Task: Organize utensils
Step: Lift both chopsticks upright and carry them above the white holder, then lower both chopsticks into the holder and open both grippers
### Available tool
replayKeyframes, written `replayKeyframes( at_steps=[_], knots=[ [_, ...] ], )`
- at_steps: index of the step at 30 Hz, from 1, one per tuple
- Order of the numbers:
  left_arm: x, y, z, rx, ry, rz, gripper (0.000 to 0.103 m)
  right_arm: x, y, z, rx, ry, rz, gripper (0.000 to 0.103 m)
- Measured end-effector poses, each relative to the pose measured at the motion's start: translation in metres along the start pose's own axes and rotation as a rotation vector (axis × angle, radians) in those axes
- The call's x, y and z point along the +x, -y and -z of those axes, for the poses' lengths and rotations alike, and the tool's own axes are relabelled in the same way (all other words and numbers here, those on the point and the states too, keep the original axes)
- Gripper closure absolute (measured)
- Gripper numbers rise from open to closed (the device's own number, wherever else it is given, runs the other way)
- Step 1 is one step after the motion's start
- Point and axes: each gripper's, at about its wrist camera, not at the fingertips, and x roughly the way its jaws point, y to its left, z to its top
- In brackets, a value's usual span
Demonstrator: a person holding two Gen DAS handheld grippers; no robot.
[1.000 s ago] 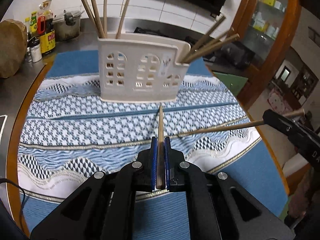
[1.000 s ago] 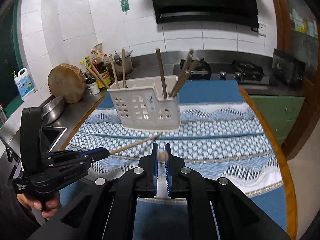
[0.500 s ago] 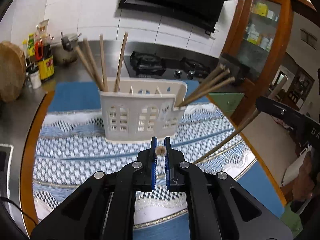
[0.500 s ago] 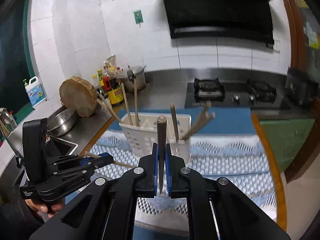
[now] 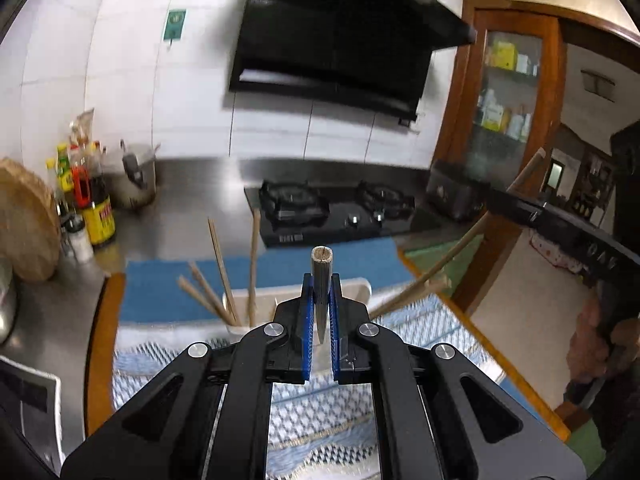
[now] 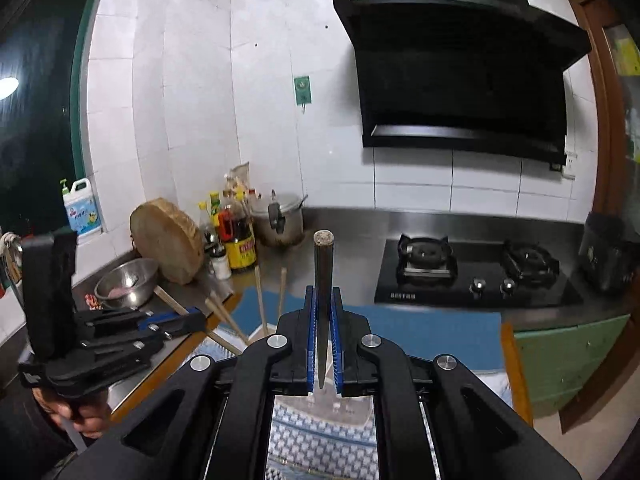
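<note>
The left gripper (image 5: 319, 320) is pinching one chopstick (image 5: 321, 276) and the right gripper (image 6: 321, 340) another stick (image 6: 322, 280), both near the holder (image 5: 256, 300).

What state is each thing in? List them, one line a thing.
Left gripper: jaws shut on a chopstick, held upright.
Right gripper: jaws shut on a chopstick, held upright.
White holder: upright on the cloth, chopsticks leaning inside.
Gas stove: no flame visible.
Steel bowl: upright on the counter.
</note>
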Motion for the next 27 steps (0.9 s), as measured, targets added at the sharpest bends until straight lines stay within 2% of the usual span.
replayKeyframes(
  at_steps=[6, 19, 27],
  knots=[
    [-0.006, -0.015, -0.028, -0.019, 0.065, -0.039, 0.097, 0.022, 0.005, -0.007, -0.020, 0.010, 0.047, 0.096],
    [-0.005, -0.034, -0.044, -0.068, 0.124, -0.082, 0.097, 0.067, 0.015, 0.017, -0.004, -0.090, 0.056, 0.096],
    [0.021, -0.041, -0.038, -0.070, 0.070, -0.105, 0.097, 0.082, 0.018, 0.030, 0.004, -0.140, 0.057, 0.096]
  ],
)
